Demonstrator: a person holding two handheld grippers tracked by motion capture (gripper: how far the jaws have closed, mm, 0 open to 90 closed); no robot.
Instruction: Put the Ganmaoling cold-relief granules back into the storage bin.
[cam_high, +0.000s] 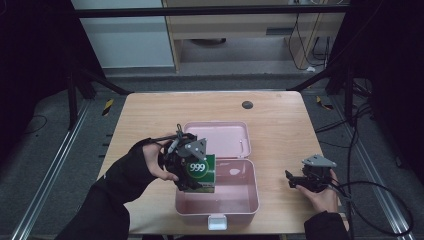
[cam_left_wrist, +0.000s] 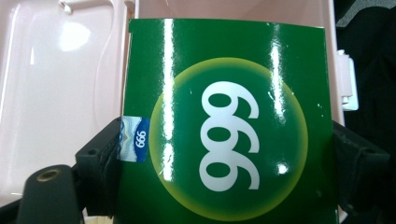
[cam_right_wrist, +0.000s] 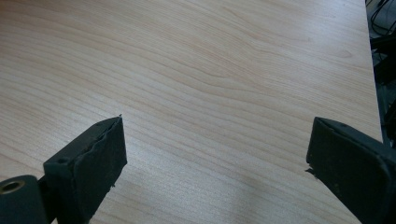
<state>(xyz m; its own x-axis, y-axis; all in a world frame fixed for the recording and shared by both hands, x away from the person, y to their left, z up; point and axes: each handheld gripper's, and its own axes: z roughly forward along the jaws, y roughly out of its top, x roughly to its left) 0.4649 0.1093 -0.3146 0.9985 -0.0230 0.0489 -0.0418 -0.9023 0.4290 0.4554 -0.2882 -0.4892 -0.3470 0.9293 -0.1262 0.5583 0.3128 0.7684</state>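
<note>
Centrally on the table (cam_high: 150, 107) sits the open pink box (cam_high: 250, 197), its lid (cam_high: 220, 140) lying flat behind it. Over the box's left part, the left gripper (cam_high: 192, 172) clamps a green carton (cam_high: 202, 172). Right of the box, the right gripper (cam_high: 295, 181) rests, jaws apart.

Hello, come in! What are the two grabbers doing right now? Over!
Left gripper shut on green box, over open pink case. Right gripper open, over bare table. Nothing blocking.
</note>
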